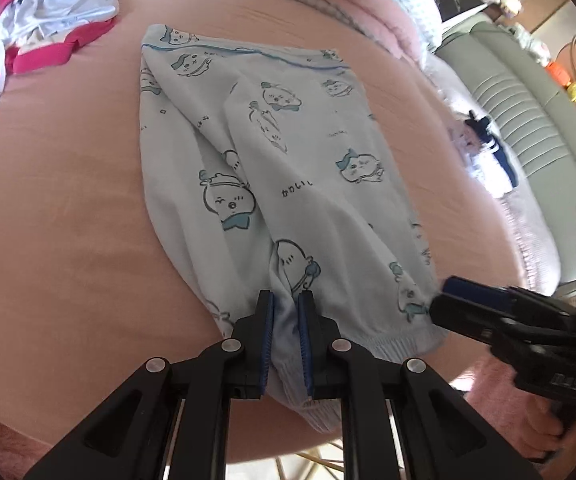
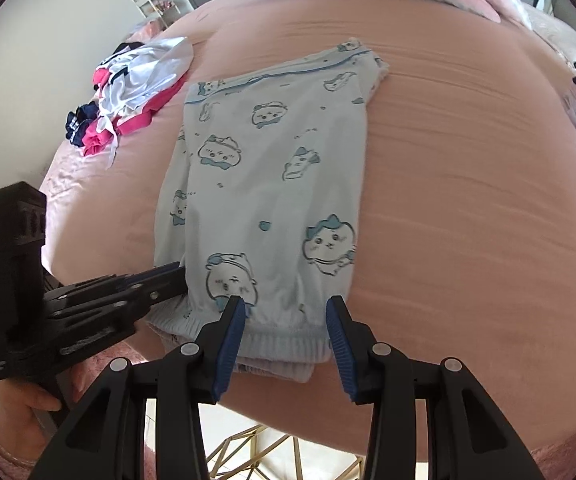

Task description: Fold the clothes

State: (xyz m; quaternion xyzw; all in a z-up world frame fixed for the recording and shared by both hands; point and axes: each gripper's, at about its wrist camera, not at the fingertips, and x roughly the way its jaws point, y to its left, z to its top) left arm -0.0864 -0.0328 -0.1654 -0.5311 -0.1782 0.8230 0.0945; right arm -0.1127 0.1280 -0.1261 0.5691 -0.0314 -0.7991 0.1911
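A: What can't you make out here?

B: The lower hem of the pale blue cartoon-print pajama pants [image 1: 272, 152] — in the left wrist view the ribbed cuff [image 1: 391, 344] runs down behind the left gripper [image 1: 286, 340], so its near edge is partly hidden. The heap of pink and white clothes [image 1: 44, 28] at the far left is too tangled to tell piece from piece, and a dark blue and white item [image 1: 487, 148] near the bed's right side is blurred.

A: Is the left gripper holding anything?

B: Its blue pads are drawn close with a fold of the cuff bunched between them — pinching the fabric. The right gripper [image 2: 286, 340] straddles the cuff with its pads spread, one at each side of the ribbing; I can't tell whether they press on it.

A: Where do the pants lie?

B: Flat on the pink bedsheet [image 2: 467, 200], folded lengthwise, waistband toward the far pillows and cuffs at the near edge of the bed. In the right wrist view the left gripper comes in from the left, its tips at the pants' left side, with a hand [image 2: 28, 404] and pink fuzzy sleeve on its handle.

A: Room to move?

B: Bare sheet lies open on both sides of the pants, widest to the right. The clothes heap sits well apart at the far left, and the bed's near edge drops to a floor with a gold wire frame [image 2: 256, 452] below.
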